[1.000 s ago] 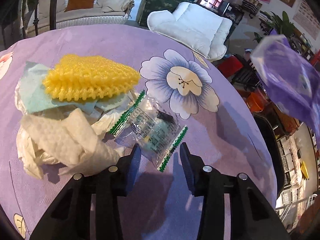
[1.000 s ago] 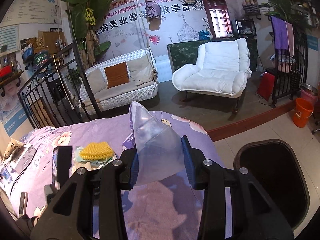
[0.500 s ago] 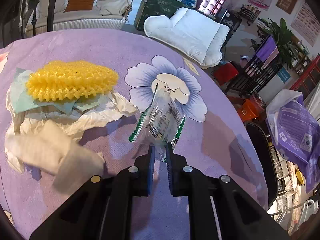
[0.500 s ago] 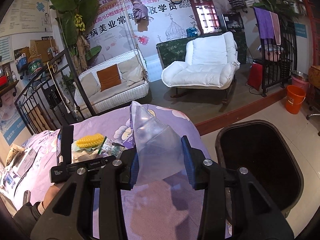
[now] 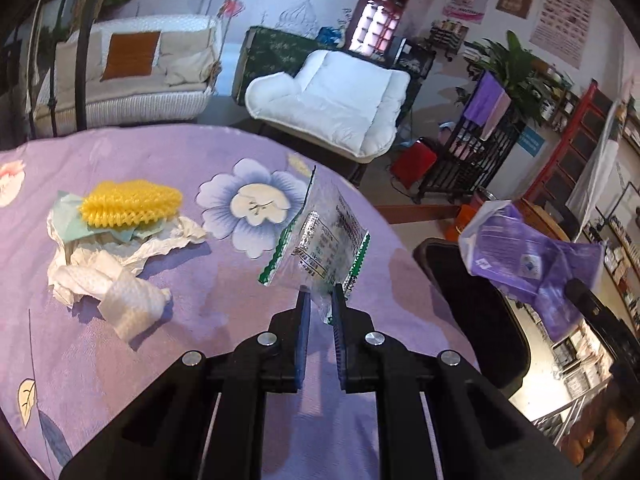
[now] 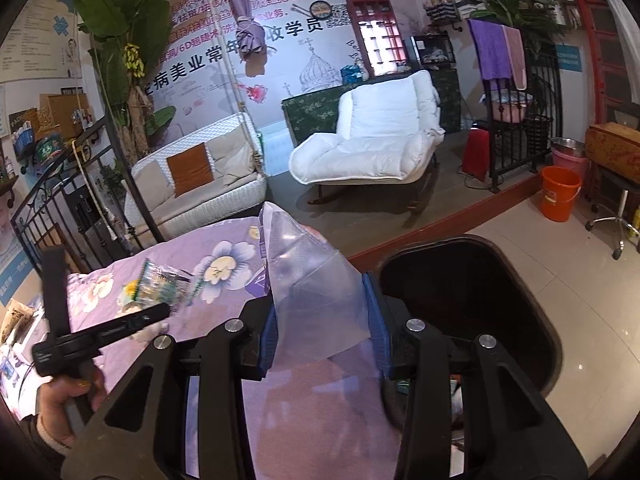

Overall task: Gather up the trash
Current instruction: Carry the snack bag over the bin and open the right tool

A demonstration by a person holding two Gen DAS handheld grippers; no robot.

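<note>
Purple floral cloth covered the counter [image 5: 224,280], where crumpled tissue [image 5: 116,288] lay under yellow mesh [image 5: 130,204]; left fingers [image 5: 320,300] pinched a clear wrapper [image 5: 320,244] aloft, right fingers [image 6: 322,320] clamped a translucent bag [image 6: 312,292] beside the black bin [image 6: 472,292].

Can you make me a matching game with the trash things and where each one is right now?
Things:
1. clear wrapper with green edges
2. purple plastic bag
3. yellow foam net
4. black trash bin

Places:
A. on the floor beside the table
B. pinched in the left gripper, lifted off the table
C. lying on the pile of tissues
D. held in the right gripper

Pairs: 1-B, 2-D, 3-C, 4-A
</note>
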